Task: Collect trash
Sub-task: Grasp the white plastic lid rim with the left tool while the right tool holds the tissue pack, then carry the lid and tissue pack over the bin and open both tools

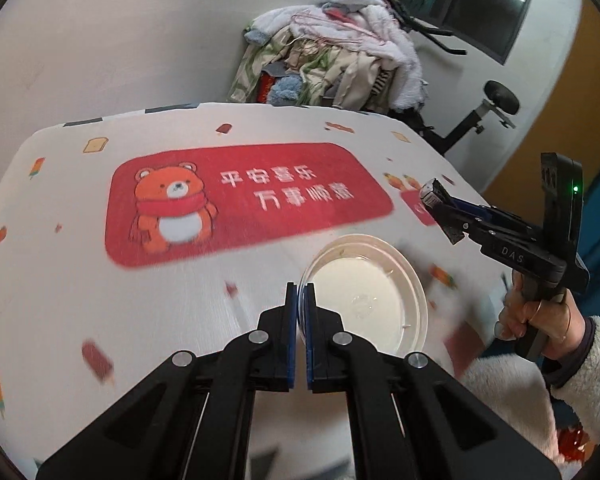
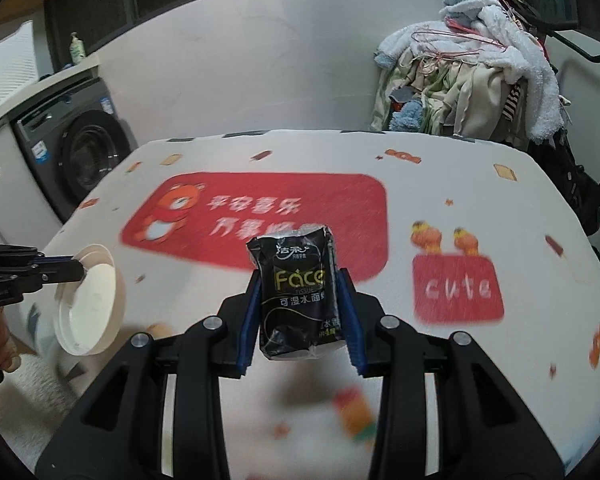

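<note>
Left claw point(image 1: 301, 300) is closed on the near rim of a white bowl point(image 1: 366, 294), holding it tilted and, judging by the right wrist view, lifted off the desk point(image 1: 80, 280). Right claw point(image 2: 302, 304) is clamped on both sides of a black tissue pack point(image 2: 296, 292), held upright above the desk.

Progress: 2 items appear collected, 1 per claw. No other loose trash shows on the desk cloth; only its printed patterns are visible. No bin appears in either view, so disposal looks to be the remaining step.

Clearance: the desk surface ahead of both claws is unobstructed up to its far edge. A clothes pile point(image 2: 472, 80) sits beyond the far right corner, and a washer point(image 2: 76, 152) stands beyond the left edge. The claws are well apart, the bowl toward the left edge and the pack near the middle.
</note>
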A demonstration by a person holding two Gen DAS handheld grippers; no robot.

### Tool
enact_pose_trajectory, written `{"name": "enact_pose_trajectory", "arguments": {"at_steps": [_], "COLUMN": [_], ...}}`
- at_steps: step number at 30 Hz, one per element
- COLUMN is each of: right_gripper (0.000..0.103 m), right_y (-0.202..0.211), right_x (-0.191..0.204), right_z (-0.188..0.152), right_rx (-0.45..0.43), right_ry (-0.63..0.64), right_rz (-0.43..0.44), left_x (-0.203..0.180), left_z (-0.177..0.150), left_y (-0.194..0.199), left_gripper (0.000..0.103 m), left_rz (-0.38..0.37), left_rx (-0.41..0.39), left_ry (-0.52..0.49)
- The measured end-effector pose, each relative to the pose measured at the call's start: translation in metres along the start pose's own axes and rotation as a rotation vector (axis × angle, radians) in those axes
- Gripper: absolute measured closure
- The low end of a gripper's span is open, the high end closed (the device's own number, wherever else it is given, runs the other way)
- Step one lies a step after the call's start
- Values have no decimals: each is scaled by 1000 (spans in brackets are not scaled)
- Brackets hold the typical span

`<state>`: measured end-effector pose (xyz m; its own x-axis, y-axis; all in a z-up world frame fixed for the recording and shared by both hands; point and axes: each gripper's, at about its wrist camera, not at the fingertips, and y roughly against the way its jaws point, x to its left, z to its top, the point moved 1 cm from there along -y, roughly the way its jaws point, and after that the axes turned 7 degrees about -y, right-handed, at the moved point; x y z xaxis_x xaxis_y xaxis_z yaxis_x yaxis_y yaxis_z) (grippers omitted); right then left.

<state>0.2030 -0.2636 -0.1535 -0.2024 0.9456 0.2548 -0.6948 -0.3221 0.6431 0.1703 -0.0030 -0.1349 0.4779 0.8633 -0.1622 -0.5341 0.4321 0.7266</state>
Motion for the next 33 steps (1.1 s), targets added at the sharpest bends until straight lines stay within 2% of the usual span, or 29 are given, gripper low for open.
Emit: {"name": "enact_pose_trajectory", "arguments": {"at_steps": [7,16,22,33], "right_gripper": [64,64,64,64], "right_y": [59,108,120,107], "right_x": [28,64,69,60], "right_z": [-49,-108,-132,-157], "right_rx": [-12,-2,12,62], "right_ry": [-23,41,31,-32], "right_rz": [63,91,94,93], "left_x": [-35,-73,-84,-84], "left_z": [-59,-137,-160,-179], "left_y": [39,46,34,6], "left_gripper": [99,99,99,99], "left_rz": [-40,-54,-42,-57], "left_rx": [-11,52,92,189], "left_ry": [0,-22,-45,-56]}}
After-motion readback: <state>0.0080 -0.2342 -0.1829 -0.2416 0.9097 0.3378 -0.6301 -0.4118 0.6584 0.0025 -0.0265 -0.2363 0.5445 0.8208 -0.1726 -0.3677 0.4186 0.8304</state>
